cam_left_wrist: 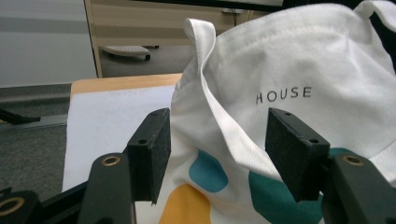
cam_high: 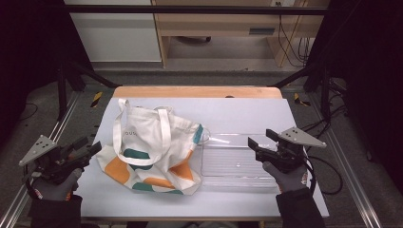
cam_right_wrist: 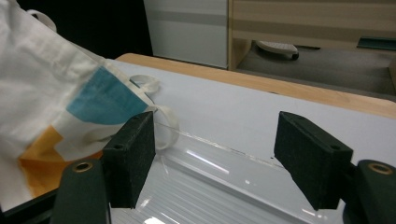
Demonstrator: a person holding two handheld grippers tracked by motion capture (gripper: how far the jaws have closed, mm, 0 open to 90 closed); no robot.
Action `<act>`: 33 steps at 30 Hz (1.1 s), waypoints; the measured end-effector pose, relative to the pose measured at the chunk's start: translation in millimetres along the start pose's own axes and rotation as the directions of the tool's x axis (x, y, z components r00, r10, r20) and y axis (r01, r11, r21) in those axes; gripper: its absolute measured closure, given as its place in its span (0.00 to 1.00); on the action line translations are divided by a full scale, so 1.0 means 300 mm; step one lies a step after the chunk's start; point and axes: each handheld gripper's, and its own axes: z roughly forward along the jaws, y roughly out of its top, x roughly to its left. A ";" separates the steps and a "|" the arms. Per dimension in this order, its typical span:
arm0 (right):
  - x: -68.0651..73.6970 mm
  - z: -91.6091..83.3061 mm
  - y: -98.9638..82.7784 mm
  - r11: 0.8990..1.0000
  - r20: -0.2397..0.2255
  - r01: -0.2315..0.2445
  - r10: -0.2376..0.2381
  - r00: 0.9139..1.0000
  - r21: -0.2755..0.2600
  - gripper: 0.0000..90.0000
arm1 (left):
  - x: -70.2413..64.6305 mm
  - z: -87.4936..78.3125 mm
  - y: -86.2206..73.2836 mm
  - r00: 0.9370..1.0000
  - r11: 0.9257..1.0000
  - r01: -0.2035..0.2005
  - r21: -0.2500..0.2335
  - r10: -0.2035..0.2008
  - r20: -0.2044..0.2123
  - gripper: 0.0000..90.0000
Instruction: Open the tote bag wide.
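A white cloth tote bag (cam_high: 152, 149) with orange and teal patches lies bulging on the pale table cover (cam_high: 237, 114), left of centre. Its printed side reads HOUSE (cam_left_wrist: 283, 94). A clear plastic tray (cam_high: 235, 161) lies flat just right of the bag (cam_right_wrist: 56, 98), with one corner of the bag at the tray's (cam_right_wrist: 219, 186) left edge. My left gripper (cam_high: 90, 148) is open at the table's left edge, its jaws aimed at the bag's side and apart from it. My right gripper (cam_high: 259, 140) is open over the tray's right end, holding nothing.
A wooden table edge (cam_high: 197, 91) runs along the back of the cover. Beyond it are a wooden desk (cam_high: 223, 23) and a white cabinet (cam_high: 119, 33). Dark frame struts (cam_high: 304, 71) slant down at both back corners, with cables (cam_high: 332, 161) at the right.
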 end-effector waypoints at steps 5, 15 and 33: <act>0.021 0.000 0.028 1.000 -0.016 0.002 -0.002 1.000 -0.012 0.34 | 0.003 -0.001 0.036 1.000 1.000 0.001 -0.016 -0.001 0.002 0.45; 0.080 0.038 0.066 1.000 -0.076 -0.002 0.001 0.997 -0.019 0.38 | -0.006 0.031 0.083 1.000 1.000 -0.003 -0.020 0.003 -0.001 0.46; 0.176 0.107 0.101 1.000 -0.164 0.011 -0.012 0.986 -0.007 0.43 | -0.070 0.104 0.114 0.999 1.000 -0.024 -0.007 0.025 0.040 0.49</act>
